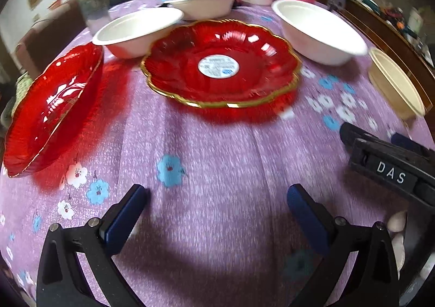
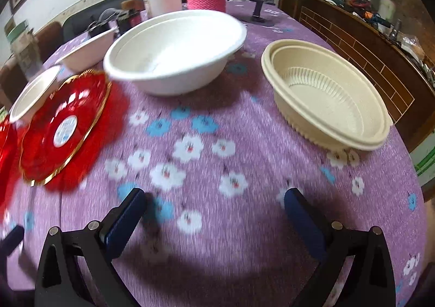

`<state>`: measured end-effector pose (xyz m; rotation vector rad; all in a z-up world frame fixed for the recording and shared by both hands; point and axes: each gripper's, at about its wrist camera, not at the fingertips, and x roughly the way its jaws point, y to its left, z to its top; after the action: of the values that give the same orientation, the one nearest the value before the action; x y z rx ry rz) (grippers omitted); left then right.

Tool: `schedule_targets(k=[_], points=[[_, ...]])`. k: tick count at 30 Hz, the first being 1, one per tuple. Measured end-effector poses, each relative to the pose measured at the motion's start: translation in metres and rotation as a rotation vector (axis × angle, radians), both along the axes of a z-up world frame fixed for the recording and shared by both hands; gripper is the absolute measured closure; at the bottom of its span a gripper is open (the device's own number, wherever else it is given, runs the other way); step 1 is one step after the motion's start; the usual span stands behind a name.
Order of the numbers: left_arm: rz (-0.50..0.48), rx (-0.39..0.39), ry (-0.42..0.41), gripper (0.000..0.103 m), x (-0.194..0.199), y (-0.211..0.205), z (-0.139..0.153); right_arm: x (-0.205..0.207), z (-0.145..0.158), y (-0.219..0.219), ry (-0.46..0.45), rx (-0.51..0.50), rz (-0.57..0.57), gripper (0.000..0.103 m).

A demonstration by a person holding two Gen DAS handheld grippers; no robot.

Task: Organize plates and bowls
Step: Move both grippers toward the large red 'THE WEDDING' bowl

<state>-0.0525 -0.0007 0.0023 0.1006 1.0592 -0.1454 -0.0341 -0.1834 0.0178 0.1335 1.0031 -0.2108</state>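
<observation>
On the purple flowered tablecloth (image 1: 212, 149), everything arranges itself around the red scalloped plate (image 1: 220, 64) with the gold rim and a round white sticker at its centre; it looks to sit on a second plate of the same kind. To its left lies another red plate (image 1: 51, 111). Just behind it stand two white bowls (image 1: 138, 29), one farther back than the other, and to its right a larger white bowl (image 2: 174, 51). Right of that again, near the table edge, sits a beige ribbed bowl (image 2: 326, 100).

The left gripper (image 1: 216, 206) hovers in front of the red plate, its blue-padded fingers spread wide and holding nothing. The right gripper (image 2: 214, 209) hangs ahead of the beige bowl, likewise spread and empty.

I would guess the red plates are thin, glossy plastic: light, stiff, slippery, best pinched at the raised rim. The white bowls look like pulp, light and slightly yielding, so a gentle grip across the rim wall should suit them.
</observation>
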Motion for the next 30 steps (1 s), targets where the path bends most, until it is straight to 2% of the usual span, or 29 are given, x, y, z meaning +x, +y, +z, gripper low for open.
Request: schedule_targets(k=[4, 7, 10, 13, 15, 16, 18, 21, 23, 25, 30], points=[[-0.033, -0.02, -0.008, 0.0, -0.025, 0.005, 0.001, -0.019, 0.0, 0.008, -0.007, -0.009, 0.006, 0.001], [-0.06, -0.123, -0.041, 0.001, -0.055, 0.021, 0.011, -0.029, 0.0, 0.014, -0.005, -0.014, 0.014, 0.001], [-0.059, -0.187, -0.14, 0.001, -0.079, 0.047, 0.035, -0.028, 0.003, 0.015, 0.028, 0.023, 0.057, 0.001], [0.017, -0.235, -0.32, 0.001, -0.106, 0.096, 0.069, -0.04, 0.009, 0.019, 0.003, 0.104, 0.105, 0.001], [0.102, -0.231, -0.413, 0.001, -0.116, 0.129, 0.086, -0.056, 0.023, 0.027, -0.077, 0.114, 0.129, 0.001], [0.131, -0.22, -0.433, 0.001, -0.121, 0.144, 0.092, -0.061, 0.031, 0.032, -0.122, 0.105, 0.132, 0.001], [0.171, -0.19, -0.449, 0.001, -0.125, 0.169, 0.101, -0.083, 0.059, 0.046, -0.307, 0.062, 0.147, 0.001], [0.268, -0.153, -0.524, 0.001, -0.136, 0.209, 0.118, -0.104, 0.089, 0.075, -0.509, -0.013, 0.21, 0.001], [0.326, -0.156, -0.558, 0.001, -0.141, 0.23, 0.126, -0.096, 0.094, 0.099, -0.495, -0.043, 0.268, 0.001], [0.385, -0.191, -0.586, 0.001, -0.145, 0.255, 0.132, -0.087, 0.091, 0.123, -0.453, -0.035, 0.332, 0.001], [0.476, -0.211, -0.594, 0.001, -0.149, 0.291, 0.128, -0.061, 0.065, 0.196, -0.316, 0.023, 0.498, 0.001]])
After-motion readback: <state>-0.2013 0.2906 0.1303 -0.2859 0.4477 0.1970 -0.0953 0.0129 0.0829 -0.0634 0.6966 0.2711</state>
